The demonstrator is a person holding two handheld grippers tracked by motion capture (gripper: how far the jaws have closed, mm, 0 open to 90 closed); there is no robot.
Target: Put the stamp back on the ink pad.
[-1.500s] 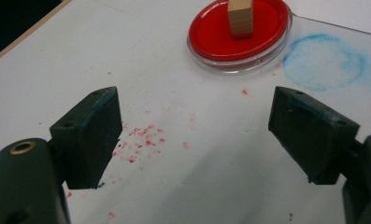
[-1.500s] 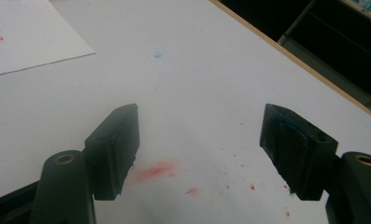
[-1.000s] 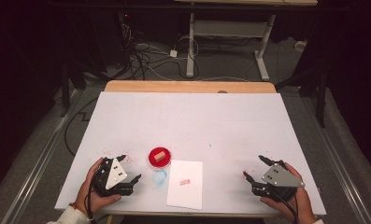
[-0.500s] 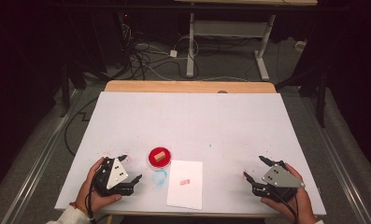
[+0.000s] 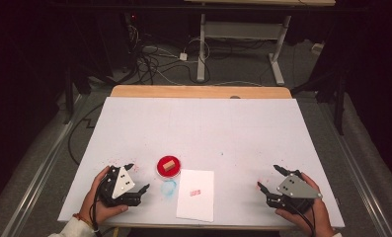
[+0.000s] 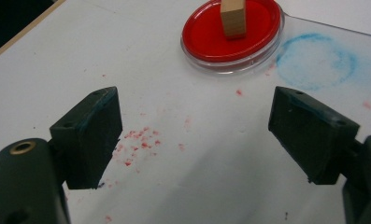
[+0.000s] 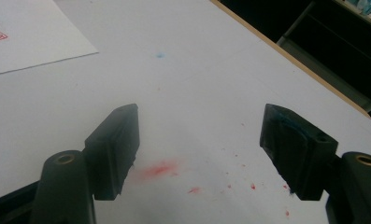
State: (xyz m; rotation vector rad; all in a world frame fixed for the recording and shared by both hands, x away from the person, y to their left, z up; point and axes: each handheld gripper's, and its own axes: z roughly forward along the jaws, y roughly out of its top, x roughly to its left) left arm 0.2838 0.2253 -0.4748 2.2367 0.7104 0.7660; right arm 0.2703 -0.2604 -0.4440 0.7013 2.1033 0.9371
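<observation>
Table (image 5: pixel 223 123): a broad white top, flecked with red ink near both grippers; smears could transfer to anything dragged across it
Paper (image 5: pixel 196 194): a white sheet at the near edge, bearing a small red stamp mark (image 5: pixel 195 192); it lies loose, so a careless sweep of either tool could shift or crease it
Left gripper (image 5: pixel 137 177): resting by the near left corner, jaws spread wide and holding nothing; nearest to the ink dish, nothing between them
Right gripper (image 5: pixel 270 178): resting well apart at the near right, jaws likewise wide and empty
Ink dish (image 6: pixel 232 35): a round red pad just left of the paper; a nudge could slide it
Wooden stamp (image 6: pixel 233 17): standing upright on the red pad; an off-centre pinch would likely tip it and spread ink
Blue ring (image 6: pixel 316 60): a faint stain beside the dish
</observation>
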